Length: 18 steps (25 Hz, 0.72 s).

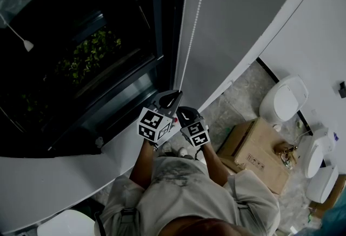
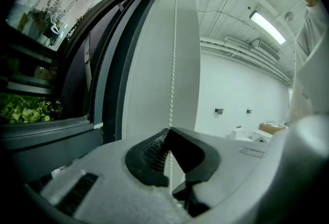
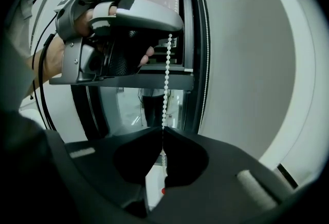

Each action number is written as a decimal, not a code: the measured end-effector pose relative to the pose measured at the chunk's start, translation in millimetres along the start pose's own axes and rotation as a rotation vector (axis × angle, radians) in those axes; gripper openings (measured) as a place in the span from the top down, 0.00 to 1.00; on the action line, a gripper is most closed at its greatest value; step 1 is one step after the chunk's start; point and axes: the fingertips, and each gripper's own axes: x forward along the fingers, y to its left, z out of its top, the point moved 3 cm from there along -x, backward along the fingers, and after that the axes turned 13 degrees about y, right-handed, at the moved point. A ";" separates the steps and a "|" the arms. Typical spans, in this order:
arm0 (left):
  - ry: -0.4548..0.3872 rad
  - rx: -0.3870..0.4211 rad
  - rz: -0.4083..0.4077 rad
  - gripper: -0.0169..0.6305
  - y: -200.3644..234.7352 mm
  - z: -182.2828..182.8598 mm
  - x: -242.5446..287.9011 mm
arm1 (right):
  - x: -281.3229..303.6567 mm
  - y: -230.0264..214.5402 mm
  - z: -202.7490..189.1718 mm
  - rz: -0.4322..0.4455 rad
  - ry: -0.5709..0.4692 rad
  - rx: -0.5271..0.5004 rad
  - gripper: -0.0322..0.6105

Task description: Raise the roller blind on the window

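Observation:
A white bead chain (image 1: 195,13) hangs down the right side of the dark window (image 1: 81,51), beside a pale wall panel (image 1: 238,18). My left gripper (image 1: 174,100) is shut on this bead chain (image 2: 171,84), its jaws meeting at the tips round it. Just below, my right gripper (image 1: 186,116) is also shut on the bead chain (image 3: 166,81), which runs up from it to the left gripper (image 3: 169,33). The blind's fabric does not show over the glass in the head view.
A grey window sill (image 1: 70,175) runs under the window. On the floor to the right lie a cardboard box (image 1: 259,153) and white toilets (image 1: 284,100). Green plants (image 1: 89,56) show behind the glass.

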 end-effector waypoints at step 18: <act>-0.015 -0.008 0.027 0.96 5.1 -1.2 -6.8 | -85.4 -11.8 76.8 0.032 -0.327 0.067 0.89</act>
